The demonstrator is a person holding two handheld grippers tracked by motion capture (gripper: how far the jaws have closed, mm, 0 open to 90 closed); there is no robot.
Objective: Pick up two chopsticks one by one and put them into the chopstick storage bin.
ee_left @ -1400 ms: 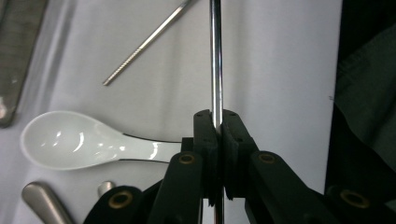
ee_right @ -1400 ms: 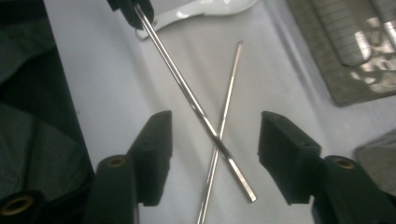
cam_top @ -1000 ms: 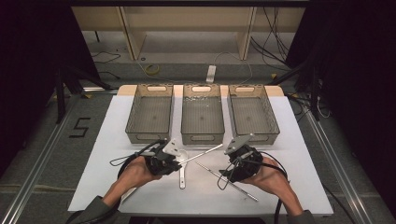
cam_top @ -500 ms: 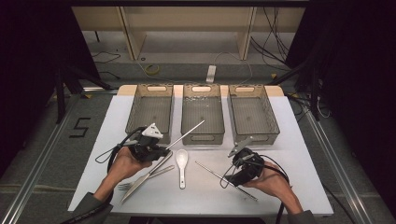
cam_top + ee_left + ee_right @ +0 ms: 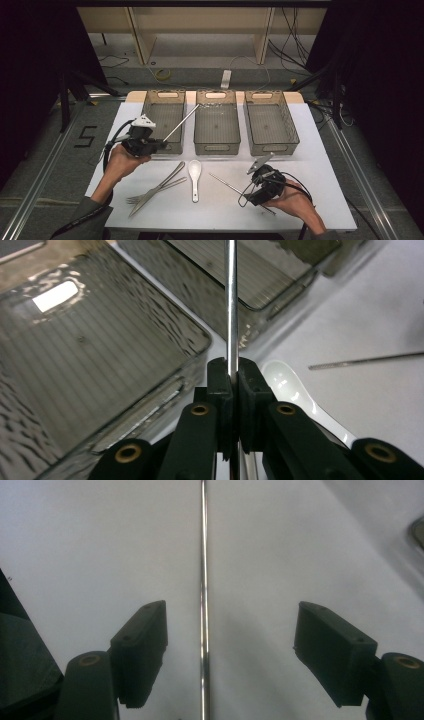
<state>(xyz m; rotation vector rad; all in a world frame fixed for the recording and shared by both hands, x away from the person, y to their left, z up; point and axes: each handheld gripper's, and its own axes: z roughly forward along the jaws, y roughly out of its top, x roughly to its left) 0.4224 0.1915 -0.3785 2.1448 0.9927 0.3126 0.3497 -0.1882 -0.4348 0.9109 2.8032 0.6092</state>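
White table [image 5: 320, 200]; left gripper [image 5: 159, 143] clamps a metal chopstick [image 5: 181, 122], angled over the left basket [image 5: 150, 107] for sorting; right gripper [image 5: 256, 181], jaws apart, straddles the second chopstick [image 5: 203, 600] for pickup.

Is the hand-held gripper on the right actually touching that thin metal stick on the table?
Apart. In the right gripper view, the right hand-held gripper has its jaws wide open, and the metal stick lies between them with bare white table on both sides.

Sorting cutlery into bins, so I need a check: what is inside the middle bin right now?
The middle bin looks empty: its ribbed floor shows bare. The metal chopstick held by the left gripper reaches its far left corner, above it. The near wall hides little.
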